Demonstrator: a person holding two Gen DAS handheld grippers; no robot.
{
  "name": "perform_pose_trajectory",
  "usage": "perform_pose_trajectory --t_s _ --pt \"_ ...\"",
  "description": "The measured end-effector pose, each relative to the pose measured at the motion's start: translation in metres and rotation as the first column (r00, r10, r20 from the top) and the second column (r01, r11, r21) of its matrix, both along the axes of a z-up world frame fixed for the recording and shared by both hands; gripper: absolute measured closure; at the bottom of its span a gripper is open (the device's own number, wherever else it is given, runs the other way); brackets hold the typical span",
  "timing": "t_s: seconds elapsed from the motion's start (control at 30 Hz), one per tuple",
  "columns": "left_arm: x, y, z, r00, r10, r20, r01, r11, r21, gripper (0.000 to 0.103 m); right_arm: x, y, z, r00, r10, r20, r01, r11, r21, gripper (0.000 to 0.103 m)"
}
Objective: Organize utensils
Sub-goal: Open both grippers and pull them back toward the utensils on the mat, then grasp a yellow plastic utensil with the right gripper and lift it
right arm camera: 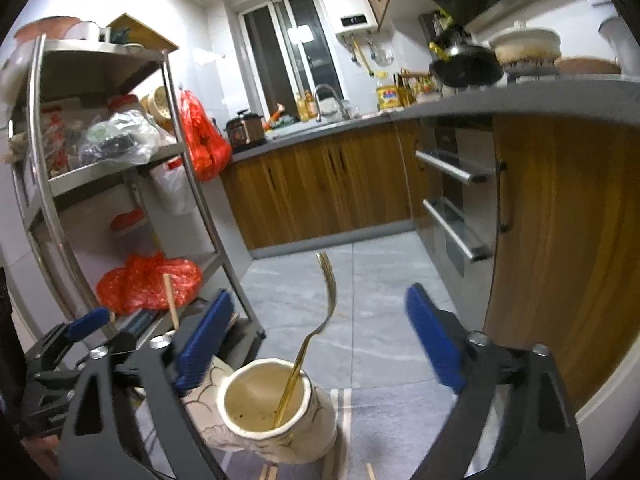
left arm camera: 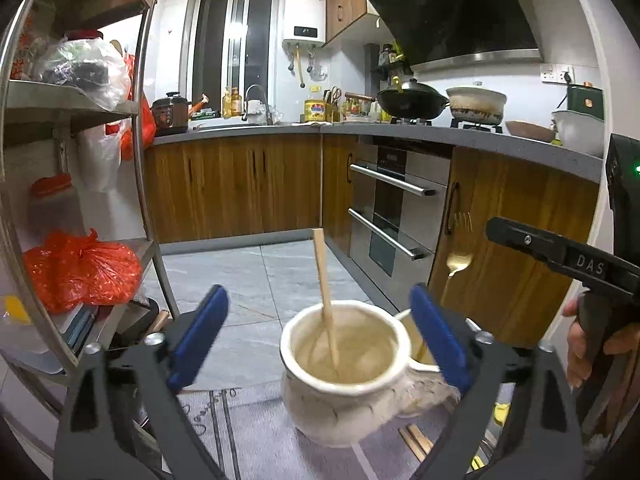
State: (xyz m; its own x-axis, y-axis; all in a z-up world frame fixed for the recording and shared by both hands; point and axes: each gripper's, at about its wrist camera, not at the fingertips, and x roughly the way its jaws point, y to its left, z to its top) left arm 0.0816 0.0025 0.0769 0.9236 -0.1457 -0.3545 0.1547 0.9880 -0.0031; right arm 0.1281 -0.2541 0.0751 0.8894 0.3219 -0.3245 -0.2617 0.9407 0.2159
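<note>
Chopstick (left arm camera: 326, 304) stands tilted in the near pot (left arm camera: 344, 376), its top leaning left and away from us in the left wrist view. Our left gripper (left arm camera: 320, 336) is spread wide and holds nothing; its blue pads (left arm camera: 200, 336) sit on either side of the pot's mouth without touching it. Behind that pot, a second pot (right arm camera: 276, 412) holds the gold fork (right arm camera: 316, 328), tines up, its handle resting inside on the rim side nearer the right. In the left view we see only that pot's rim past the right pad, with the fork (left arm camera: 458, 252) rising above it.

Our right gripper (right arm camera: 316, 340) is likewise released, jaws far apart, nothing between them; the fork stands in the gap but neither pad (right arm camera: 434, 340) touches it. The two pots stand just beside each other, apparently touching, on a grey mat (right arm camera: 384, 420). More chopsticks (left arm camera: 416, 440) lie flat on the mat by the near pot's base. We see the right gripper's body (left arm camera: 560, 256) and the hand (left arm camera: 592, 344) on its handle at the right edge of the left view. A steel rack (right arm camera: 120, 184) stands to the left, cabinets (right arm camera: 320, 184) ahead.
</note>
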Motion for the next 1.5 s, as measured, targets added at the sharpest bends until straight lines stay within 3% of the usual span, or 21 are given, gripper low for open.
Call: perform_pose_trajectory --t_s 0.37,0.5,0.67,0.87,1.2,1.27,1.4,1.5 --pt "-0.052 -0.025 -0.008 0.999 -0.048 -0.002 0.048 0.997 0.059 0.006 -0.037 -0.019 -0.014 0.999 -0.042 -0.015 0.04 0.994 -0.101 0.006" --pt "-0.064 -0.029 -0.02 0.997 -0.066 -0.036 0.068 0.997 0.046 0.006 -0.048 -0.033 -0.02 0.998 -0.055 -0.041 0.052 0.997 -0.062 0.006" --pt "-0.07 -0.03 -0.041 0.994 -0.062 -0.094 0.066 0.997 0.033 0.006 -0.062 -0.037 -0.028 0.997 -0.066 -0.051 0.062 0.995 -0.081 0.006" --pt "-0.074 -0.039 -0.069 0.984 -0.065 -0.165 0.074 0.996 0.047 0.006 -0.076 -0.04 -0.053 0.985 -0.08 -0.152 0.065 0.993 -0.103 0.006" --pt "-0.084 -0.06 -0.09 0.983 -0.048 -0.179 0.07 0.99 0.123 0.006 -0.092 -0.023 -0.1 0.94 -0.051 -0.338 -0.002 0.988 -0.156 0.008" --pt "-0.088 -0.056 -0.089 0.983 -0.054 -0.173 0.073 0.992 0.103 0.006 -0.093 -0.019 -0.105 0.932 -0.042 -0.36 -0.019 0.986 -0.166 0.01" --pt "-0.086 -0.046 -0.09 0.976 -0.072 -0.205 0.085 0.995 0.057 0.006 -0.092 -0.011 -0.116 0.907 -0.014 -0.421 -0.058 0.986 -0.159 0.035" --pt "-0.087 -0.044 -0.09 0.973 -0.085 -0.213 0.097 0.994 0.047 0.006 -0.091 -0.006 -0.125 0.882 0.019 -0.471 -0.088 0.988 -0.125 0.047"
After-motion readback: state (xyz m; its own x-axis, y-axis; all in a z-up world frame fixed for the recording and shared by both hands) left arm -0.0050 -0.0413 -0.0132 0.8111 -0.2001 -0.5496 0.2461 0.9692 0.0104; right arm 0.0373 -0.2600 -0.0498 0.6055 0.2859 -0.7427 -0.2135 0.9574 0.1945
